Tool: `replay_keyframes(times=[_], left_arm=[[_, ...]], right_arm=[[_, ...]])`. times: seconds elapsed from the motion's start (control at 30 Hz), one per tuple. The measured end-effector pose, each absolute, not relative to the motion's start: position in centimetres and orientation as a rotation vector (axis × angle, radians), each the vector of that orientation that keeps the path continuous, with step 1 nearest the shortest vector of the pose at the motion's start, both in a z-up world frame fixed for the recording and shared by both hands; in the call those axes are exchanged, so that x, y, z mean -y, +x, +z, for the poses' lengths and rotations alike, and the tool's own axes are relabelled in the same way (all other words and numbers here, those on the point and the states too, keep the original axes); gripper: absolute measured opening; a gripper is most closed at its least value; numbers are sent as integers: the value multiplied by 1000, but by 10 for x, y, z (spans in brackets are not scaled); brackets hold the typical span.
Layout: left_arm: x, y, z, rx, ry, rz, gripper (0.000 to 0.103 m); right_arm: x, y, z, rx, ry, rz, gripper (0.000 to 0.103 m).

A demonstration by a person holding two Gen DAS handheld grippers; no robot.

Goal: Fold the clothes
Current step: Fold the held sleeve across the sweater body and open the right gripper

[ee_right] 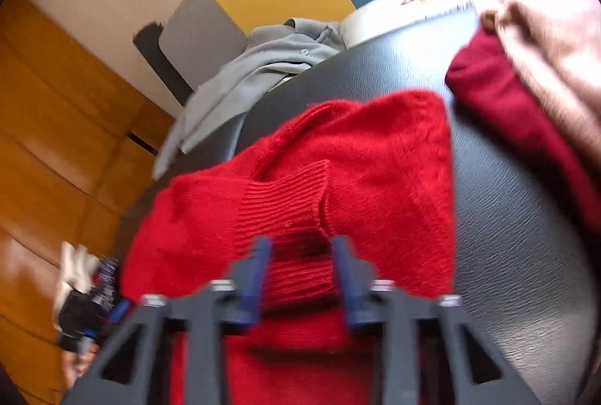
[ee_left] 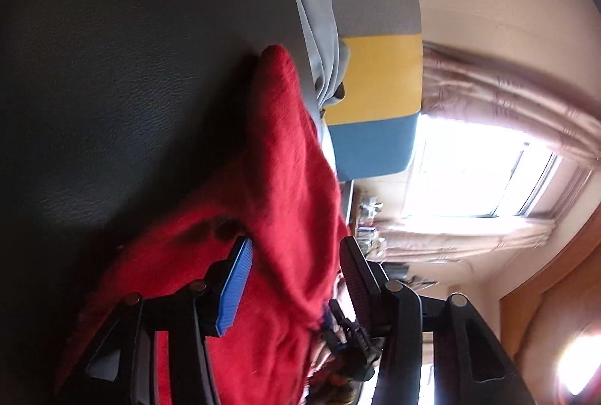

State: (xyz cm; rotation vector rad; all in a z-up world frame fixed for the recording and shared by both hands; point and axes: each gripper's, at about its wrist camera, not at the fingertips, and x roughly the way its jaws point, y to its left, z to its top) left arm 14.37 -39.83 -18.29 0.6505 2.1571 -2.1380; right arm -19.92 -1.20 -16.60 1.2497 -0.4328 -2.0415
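A fuzzy red sweater lies partly folded on a black leather surface. Its ribbed cuff lies between the open jaws of my right gripper. In the left wrist view the same red sweater drapes between the wide-open jaws of my left gripper, whose blue pad is at the left. The other gripper shows below, partly hidden by the cloth.
A grey shirt lies at the far edge of the black surface, also seen in the left wrist view. A dark red garment and a tan one lie at the right. A grey, yellow and blue chair back stands behind.
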Motion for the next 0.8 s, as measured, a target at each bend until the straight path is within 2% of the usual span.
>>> replay_keyframes(times=[0.1,0.17,0.2,0.23,0.27,0.33,0.43,0.57,0.7,0.77,0.8], left_arm=[[397,133,-186,-2154,614,-2094,53],[396,126,-191,-2138,581,-2037,50],[398,126,-195,-2133,549,-2006,46],[400,128,-194,-2122,512,-2005,39],[402,131,-191,-2105,478,-2020,25],[407,136,-184,-2062,425,-2053,16],[410,142,-175,-1997,415,-2111,10],[402,134,-176,-1866,580,-2137,10],[405,134,-192,-1853,678,-2068,10],[406,134,-191,-1830,690,-2071,10],[407,133,-190,-1818,700,-2071,10]], right_arm=[[18,-198,-163,390,1239,-2064,48],[22,-195,-159,314,1235,-2114,29],[24,-195,-158,295,1242,-2120,19],[26,-195,-156,292,1249,-2112,13],[28,-195,-151,281,1241,-2112,10],[24,-190,-129,283,1161,-2117,4],[11,-180,-105,332,1073,-2120,3],[5,-177,-130,266,1183,-2153,4],[-6,-180,-153,380,1238,-2104,12],[-7,-184,-150,418,1212,-2077,41],[-4,-187,-147,414,1196,-2070,68]])
